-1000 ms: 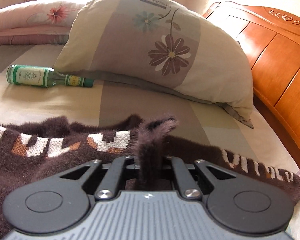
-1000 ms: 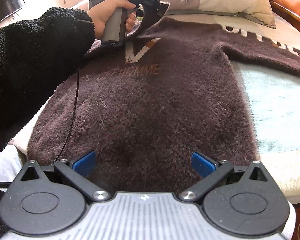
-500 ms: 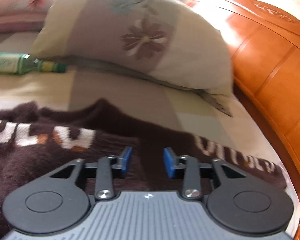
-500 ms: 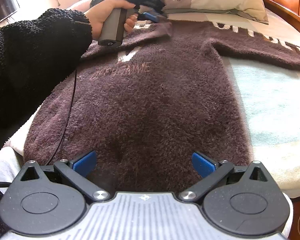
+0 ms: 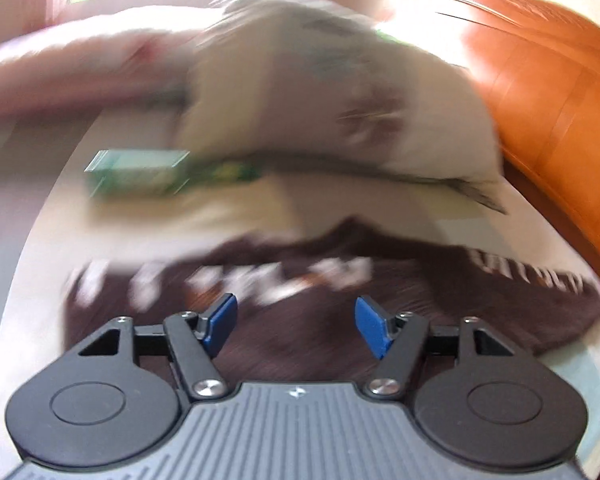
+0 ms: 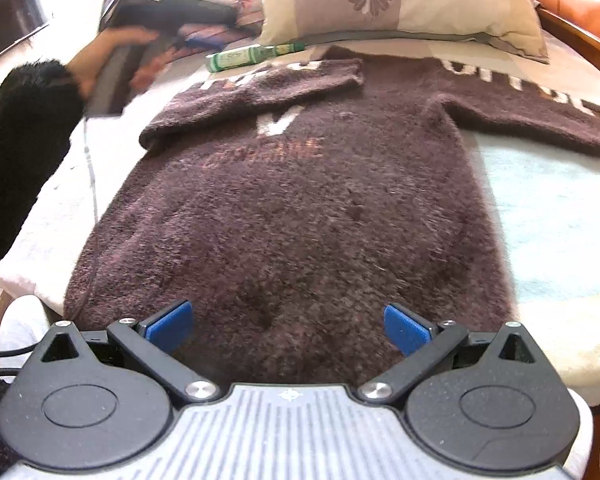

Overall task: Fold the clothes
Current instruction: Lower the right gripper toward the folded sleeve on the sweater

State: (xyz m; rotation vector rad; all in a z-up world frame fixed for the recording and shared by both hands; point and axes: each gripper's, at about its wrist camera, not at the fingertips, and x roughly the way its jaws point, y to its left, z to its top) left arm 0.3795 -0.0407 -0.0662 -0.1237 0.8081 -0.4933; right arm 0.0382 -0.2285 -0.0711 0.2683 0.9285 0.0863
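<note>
A fuzzy brown sweater (image 6: 300,208) with white lettering lies flat on the bed. Its left sleeve (image 6: 260,88) is folded across the chest; the right sleeve (image 6: 540,108) stretches out to the right. My right gripper (image 6: 286,326) hovers open over the sweater's hem with nothing between its blue pads. The left gripper (image 5: 296,326) is open and empty above the sweater (image 5: 340,312), in a blurred left wrist view. In the right wrist view it appears as a blurred dark tool (image 6: 172,12) held in a hand, lifted off to the left of the sweater.
A green bottle (image 6: 248,55) lies on the bed beside the folded sleeve, in front of a flowered pillow (image 6: 400,0). An orange wooden headboard (image 5: 552,92) runs along the right. A black fuzzy sleeve (image 6: 16,152) reaches in from the left. Bare bedsheet (image 6: 548,220) lies right of the sweater.
The left gripper let go of the sleeve, which now lies folded across the chest, opened wide and pulled away up and to the left. The right gripper stayed open over the hem.
</note>
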